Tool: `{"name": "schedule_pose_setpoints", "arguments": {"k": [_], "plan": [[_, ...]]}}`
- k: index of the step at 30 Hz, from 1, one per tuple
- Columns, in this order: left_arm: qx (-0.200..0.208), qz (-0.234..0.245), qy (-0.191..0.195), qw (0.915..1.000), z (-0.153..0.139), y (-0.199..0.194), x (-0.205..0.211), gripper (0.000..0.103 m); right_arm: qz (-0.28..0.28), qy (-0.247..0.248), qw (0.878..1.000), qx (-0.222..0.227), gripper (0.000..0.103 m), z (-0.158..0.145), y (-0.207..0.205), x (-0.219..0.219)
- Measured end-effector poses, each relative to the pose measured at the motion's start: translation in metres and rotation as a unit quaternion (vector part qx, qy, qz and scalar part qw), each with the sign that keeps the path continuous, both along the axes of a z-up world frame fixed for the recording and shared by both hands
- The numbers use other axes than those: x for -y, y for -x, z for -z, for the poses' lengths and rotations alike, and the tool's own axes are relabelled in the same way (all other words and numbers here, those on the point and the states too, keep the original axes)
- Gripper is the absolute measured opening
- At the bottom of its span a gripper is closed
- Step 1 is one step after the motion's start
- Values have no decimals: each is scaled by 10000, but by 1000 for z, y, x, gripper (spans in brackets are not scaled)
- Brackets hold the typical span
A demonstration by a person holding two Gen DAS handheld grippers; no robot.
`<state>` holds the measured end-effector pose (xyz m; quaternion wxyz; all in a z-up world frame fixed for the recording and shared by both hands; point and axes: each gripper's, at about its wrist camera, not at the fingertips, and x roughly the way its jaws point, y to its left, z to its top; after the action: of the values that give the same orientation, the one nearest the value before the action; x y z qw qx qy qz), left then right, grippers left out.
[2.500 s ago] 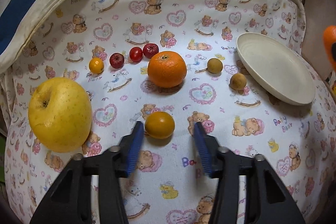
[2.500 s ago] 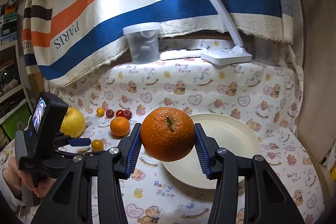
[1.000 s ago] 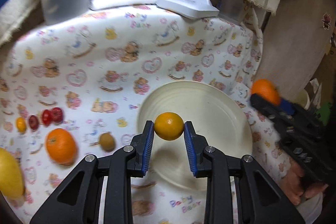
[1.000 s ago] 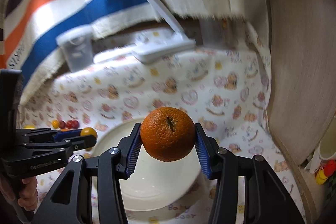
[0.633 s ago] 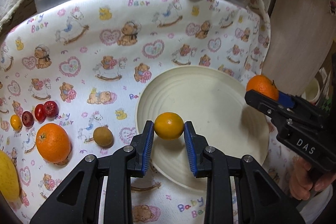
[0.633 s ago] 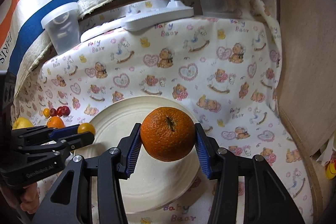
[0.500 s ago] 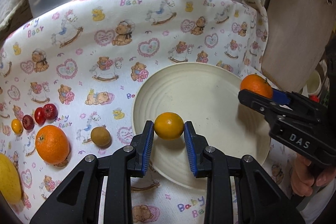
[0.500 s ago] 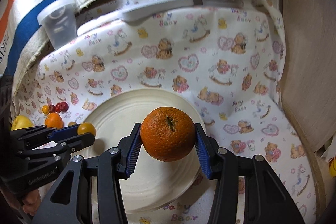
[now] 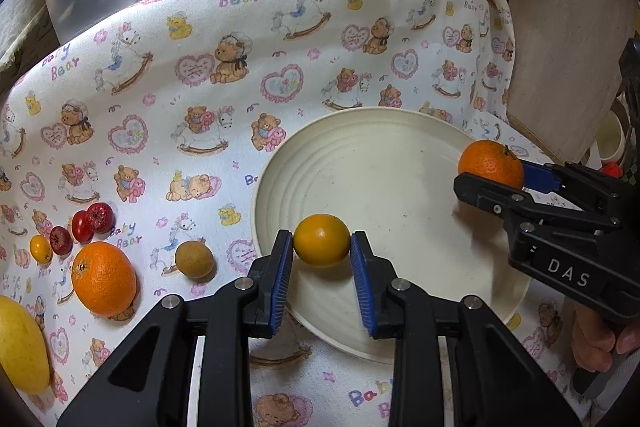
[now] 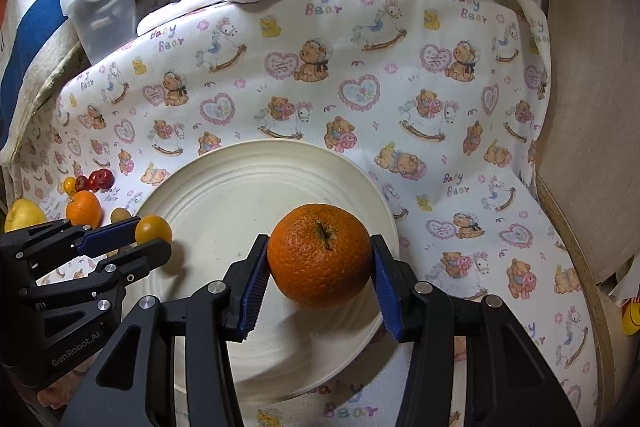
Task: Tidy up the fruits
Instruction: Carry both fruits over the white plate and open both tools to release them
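- Plate (image 9: 384,155) is bare inside, so nothing is sorted yet as far as both views show; 2 fruits are over it, none set down
- Left gripper (image 9: 322,273) is clamped on a small yellow-orange fruit (image 9: 322,239), pads tight on both sides; it hangs just over the near-left part of the plate w/ a shadow under it, so prob not resting yet
- Right gripper (image 10: 320,285) is clamped on the big orange (image 10: 319,255), stem facing the cam, over the near-right part of the plate; can't tell if it touches the plate
- In the right wrist view the left tool comes in from the left w/ its small fruit at the plate's left rim
- Left on the cloth (image 9: 248,39), all left of the plate: brown round fruit (image 9: 194,259) just beside the rim, second orange (image 9: 104,279) further left, yellow apple (image 9: 20,347) at the far-left edge, 3 small red fruits (image 9: 82,227) in a row w/ a tiny yellow one (image 9: 40,248) at its left end
- Judgement: early stage, approx 2 of 9 pieces about to land; next is letting both go inside the rim, apart enough not to knock each other, then back for the rest
- Risk: round fruit may roll on the shallow plate once freed
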<state>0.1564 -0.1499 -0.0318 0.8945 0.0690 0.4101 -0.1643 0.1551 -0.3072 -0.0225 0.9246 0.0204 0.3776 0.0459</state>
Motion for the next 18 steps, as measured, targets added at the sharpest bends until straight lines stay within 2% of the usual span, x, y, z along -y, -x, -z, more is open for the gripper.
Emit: {"name": "schedule_pose_setpoints", "arguments": {"k": [11, 18], "plan": [[196, -4, -318, 9993, 3, 3, 7, 29, -51, 48, 9998, -208, 50, 5, -3, -6], [254, -19, -375, 9990, 2, 3, 7, 31, -12, 96, 9999, -112, 50, 3, -1, -5]]}}
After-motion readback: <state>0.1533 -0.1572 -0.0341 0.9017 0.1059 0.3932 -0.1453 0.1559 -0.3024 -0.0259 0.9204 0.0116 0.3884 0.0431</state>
